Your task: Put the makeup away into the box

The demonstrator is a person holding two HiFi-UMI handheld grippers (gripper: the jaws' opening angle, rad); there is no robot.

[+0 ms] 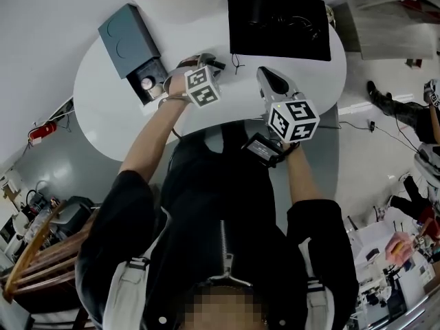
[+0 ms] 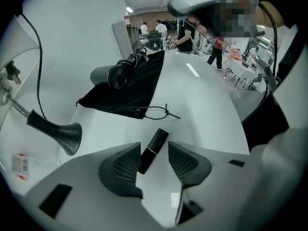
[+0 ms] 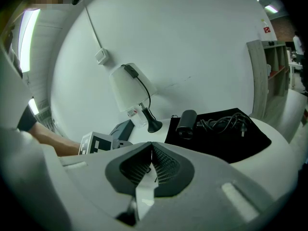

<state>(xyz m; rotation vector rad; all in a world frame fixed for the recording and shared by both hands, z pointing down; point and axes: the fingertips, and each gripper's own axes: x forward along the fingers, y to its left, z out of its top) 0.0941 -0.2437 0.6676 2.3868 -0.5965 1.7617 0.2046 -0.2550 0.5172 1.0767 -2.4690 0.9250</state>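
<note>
Left gripper: jaws apart, straddling the lipstick, which lies just beside the black cloth; no squeeze yet. Best centre on its barrel, then close squarely. Right gripper: closed, empty, near the cloth.

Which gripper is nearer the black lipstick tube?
Left. The left gripper straddles the lipstick tube with open jaws; the right gripper sits off to its side, jaws shut.

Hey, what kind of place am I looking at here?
Probably an open-plan lab or workshop rather than a home. The white oval table sits among cluttered workbenches, and several people stand at more desks in a big, brightly lit room behind.
</note>
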